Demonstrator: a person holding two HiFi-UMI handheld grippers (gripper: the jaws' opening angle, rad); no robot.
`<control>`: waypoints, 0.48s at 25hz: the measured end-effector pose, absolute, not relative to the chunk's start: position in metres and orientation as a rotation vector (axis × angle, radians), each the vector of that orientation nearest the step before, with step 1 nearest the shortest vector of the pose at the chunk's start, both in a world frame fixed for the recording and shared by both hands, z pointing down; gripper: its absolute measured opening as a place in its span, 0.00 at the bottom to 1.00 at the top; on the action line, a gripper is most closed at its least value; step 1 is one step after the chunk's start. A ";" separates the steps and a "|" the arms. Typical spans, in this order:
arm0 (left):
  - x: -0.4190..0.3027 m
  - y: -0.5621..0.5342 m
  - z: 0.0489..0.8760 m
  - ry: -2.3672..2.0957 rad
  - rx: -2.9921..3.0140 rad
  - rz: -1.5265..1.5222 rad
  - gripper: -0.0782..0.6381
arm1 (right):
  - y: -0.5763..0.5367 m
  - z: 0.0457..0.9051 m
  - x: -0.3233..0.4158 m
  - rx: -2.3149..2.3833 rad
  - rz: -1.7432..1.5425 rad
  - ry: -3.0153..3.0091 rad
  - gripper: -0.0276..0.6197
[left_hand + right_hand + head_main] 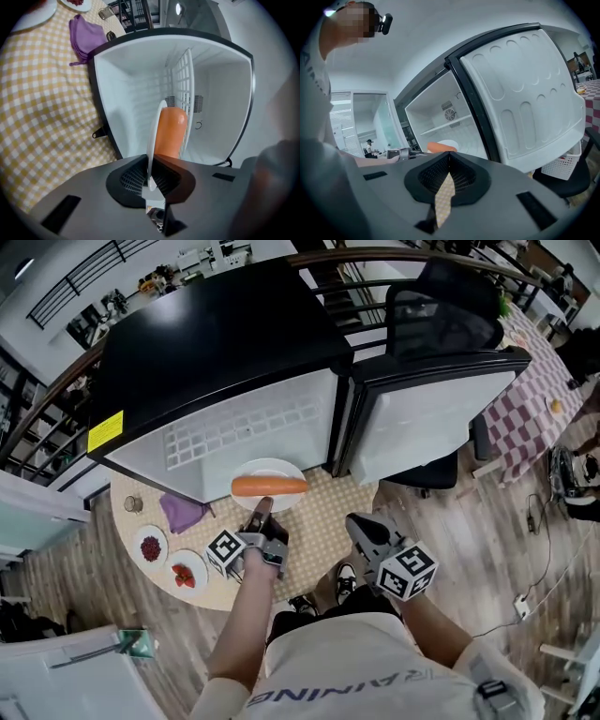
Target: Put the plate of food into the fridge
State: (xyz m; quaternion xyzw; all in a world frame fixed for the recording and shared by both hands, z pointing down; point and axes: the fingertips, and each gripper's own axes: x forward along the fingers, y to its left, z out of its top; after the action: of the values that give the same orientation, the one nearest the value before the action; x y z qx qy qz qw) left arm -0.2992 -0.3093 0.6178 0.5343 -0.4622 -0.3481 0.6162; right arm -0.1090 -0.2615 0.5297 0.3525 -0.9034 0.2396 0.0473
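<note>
1. The fridge (216,352) stands at the bench's far edge with its door (422,418) swung wide to the right, so opening it is done.
2. The left tongs (262,507) are clenched on the near rim of the white plate (267,468), which carries one long orange piece of food (270,486).
3. The plate hangs over the bench (319,521) just before the fridge's mouth. It is not yet inside, so what is left is setting it down in there and letting go.
4. The right tongs (361,526) are clenched on nothing, hovering near the bench's near edge.
5. Toward the bench's left edge lie a purple cloth (183,512), a small jar (133,504) and two small dishes of red food (150,545), all off the path.
6. Inside, a white wire shelf (183,89) splits the space; the plate probably has to clear it.
</note>
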 end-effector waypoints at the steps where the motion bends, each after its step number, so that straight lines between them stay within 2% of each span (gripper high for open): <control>1: -0.298 -0.320 0.623 -1.064 1.222 -0.798 0.15 | -0.261 0.532 -0.109 1.080 0.730 -2.749 0.08; 12: -0.289 -0.412 0.667 -1.125 1.183 -0.740 0.15 | -0.255 0.559 -0.106 1.101 0.744 -2.663 0.08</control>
State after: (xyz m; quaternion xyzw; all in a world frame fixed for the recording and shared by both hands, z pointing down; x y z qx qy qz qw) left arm -0.2892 -0.4115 0.6671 0.5154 -0.4902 -0.3225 0.6245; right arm -0.1063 -0.2553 0.5590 0.3688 -0.8917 0.2492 0.0825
